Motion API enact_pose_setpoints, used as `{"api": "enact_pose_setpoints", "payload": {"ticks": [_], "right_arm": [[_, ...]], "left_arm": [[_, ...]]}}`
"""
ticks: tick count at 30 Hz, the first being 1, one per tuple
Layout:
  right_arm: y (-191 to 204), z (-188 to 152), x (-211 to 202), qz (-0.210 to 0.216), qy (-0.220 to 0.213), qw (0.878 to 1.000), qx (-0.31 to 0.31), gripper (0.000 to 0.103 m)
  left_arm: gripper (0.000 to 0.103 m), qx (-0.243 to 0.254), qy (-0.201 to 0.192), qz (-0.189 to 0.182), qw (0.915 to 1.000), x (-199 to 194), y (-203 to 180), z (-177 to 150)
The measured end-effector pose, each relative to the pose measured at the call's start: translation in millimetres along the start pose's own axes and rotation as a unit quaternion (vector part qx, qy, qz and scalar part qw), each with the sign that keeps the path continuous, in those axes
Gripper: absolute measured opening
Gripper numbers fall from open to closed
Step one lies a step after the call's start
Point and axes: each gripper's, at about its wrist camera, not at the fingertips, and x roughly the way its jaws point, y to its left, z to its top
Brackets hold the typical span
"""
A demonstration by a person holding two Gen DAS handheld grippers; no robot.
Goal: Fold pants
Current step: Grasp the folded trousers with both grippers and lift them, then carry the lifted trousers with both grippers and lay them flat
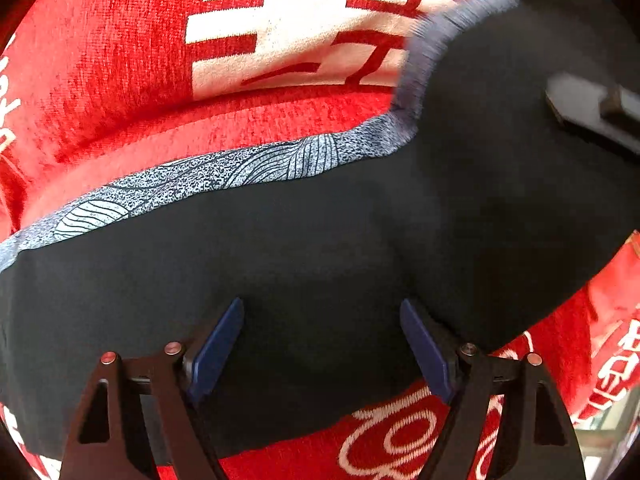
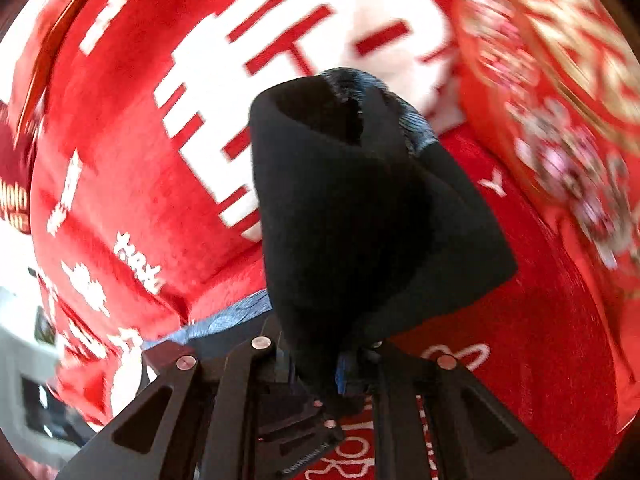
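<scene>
Black stretch-knit pants with a grey patterned band (image 1: 320,248) lie on a red, white-lettered blanket (image 1: 120,80). Left gripper (image 1: 322,350): fingers apart, hovering above the cloth. Right gripper (image 2: 340,364): fingers clamped on a raised bunch, likely lifting it to fold over.

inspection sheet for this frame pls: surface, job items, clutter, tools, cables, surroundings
Surface: red blanket with white lettering, covers all that shows.
Job's things: dark pants spread on the blanket, grey patterned band along the far edge; one end lifted and bunched in the right wrist view.
Clutter: nothing seen.
Tools: left tool open, blue fingers over the pants, gripping nothing. Right tool shut on pants fabric.
Cables: nothing seen.
Surroundings: red patterned cloth, blurred, at right in the right wrist view; the rest is too blurred to tell.
</scene>
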Motion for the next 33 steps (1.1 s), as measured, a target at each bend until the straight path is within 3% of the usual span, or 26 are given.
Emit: {"api": "enact_pose_setpoints", "payload": {"ticks": [3, 5, 7, 10, 15, 20, 22, 24, 26, 27, 29, 32, 33], "right_arm": [[34, -3, 5, -0.011, 0.007, 0.999, -0.049, 0.014], [58, -6, 8, -0.022, 0.014, 0.996, -0.08, 0.014], [84, -13, 16, -0.042, 0.022, 0.992, -0.12, 0.015], [124, -32, 37, -0.062, 0.039, 0.983, -0.167, 0.015], [188, -87, 104, -0.11, 0.08, 0.96, -0.246, 0.018], [214, -159, 164, -0.183, 0.109, 0.921, -0.325, 0.024], [221, -183, 173, -0.228, 0.094, 0.892, -0.378, 0.025], [232, -204, 178, -0.256, 0.084, 0.859, -0.434, 0.043], [240, -215, 173, -0.249, 0.085, 0.849, -0.458, 0.05], [244, -217, 168, -0.239, 0.086, 0.849, -0.463, 0.05], [241, -212, 152, -0.218, 0.096, 0.862, -0.447, 0.05], [222, -184, 119, -0.175, 0.107, 0.911, -0.359, 0.05], [215, -175, 112, -0.165, 0.109, 0.922, -0.333, 0.05]], "left_arm": [[0.081, -0.023, 0.017, -0.021, 0.9994, -18, 26, -1], [0.081, -0.047, 0.023, -0.01, 0.9986, -37, 47, -2], [0.081, -0.057, 0.018, 0.008, 0.9982, -60, 81, -9], [0.101, -0.067, 0.008, 0.047, 0.9966, -88, 137, -18], [0.101, -0.097, 0.003, 0.106, 0.9896, -111, 224, -34], [0.101, -0.139, 0.007, 0.132, 0.9814, -121, 284, -53], [0.101, -0.141, 0.01, 0.13, 0.9814, -122, 294, -54], [0.101, -0.138, 0.007, 0.121, 0.983, -124, 300, -53], [0.101, -0.132, 0.003, 0.102, 0.9859, -126, 297, -46], [0.101, -0.128, 0.001, 0.091, 0.9876, -132, 294, -43], [0.101, -0.113, 0.002, 0.064, 0.9915, -139, 282, -37], [0.101, -0.078, 0.018, 0.021, 0.9966, -138, 256, -26], [0.101, -0.064, 0.023, 0.007, 0.9976, -136, 246, -22]]}}
